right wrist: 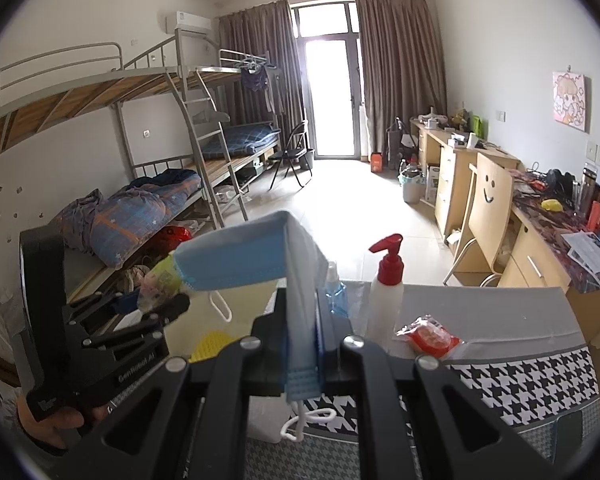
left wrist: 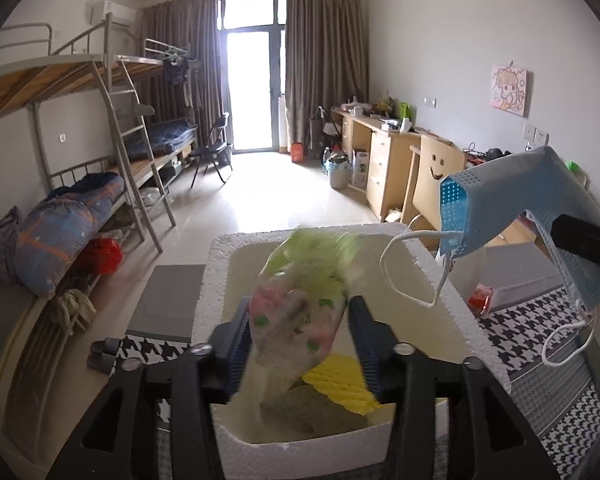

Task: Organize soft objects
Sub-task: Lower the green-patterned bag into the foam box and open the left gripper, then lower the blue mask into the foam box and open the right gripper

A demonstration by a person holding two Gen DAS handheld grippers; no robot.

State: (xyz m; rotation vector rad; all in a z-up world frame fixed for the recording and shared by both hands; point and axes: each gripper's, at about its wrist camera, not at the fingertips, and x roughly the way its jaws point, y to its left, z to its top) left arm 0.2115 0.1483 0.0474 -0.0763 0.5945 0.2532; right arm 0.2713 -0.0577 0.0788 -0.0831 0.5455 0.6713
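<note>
Sorting so far: the white foam box (left wrist: 220, 264) already holds a yellow ribbed sponge (left wrist: 340, 384) and a greyish cloth pad (left wrist: 300, 408) on its floor, so I judge the task partly done.
Left gripper (left wrist: 298, 340): jaws spread apart over the box, with a printed plastic bag (left wrist: 296, 308) between them; the bag is motion-blurred, and whether the pads touch it I cannot tell. It looks like a release into the box.
Right gripper (right wrist: 304, 344): closed tight on a blue face mask (right wrist: 236, 260), which folds over above the jaws with an ear loop dangling below.
Mask position: held in the air over the box's right rim, not yet inside.
Still out: a red-and-clear packet (right wrist: 428, 334) lies on the grey mat beside the box; whether it counts as soft I cannot tell.
Not for sorting, probably: a white pump bottle (right wrist: 386, 300) with a red top and a blue bottle (right wrist: 336, 292) stand at the table's far edge, just beside the box.
Box edges: thick foam walls on all sides; the near wall sits right under the left gripper's frame.
Open room: the box's far half is bare, leaving space for the mask.
Crowding: the two grippers are near each other over the box, so the mask's loops could snag on the rim or the other tool.
</note>
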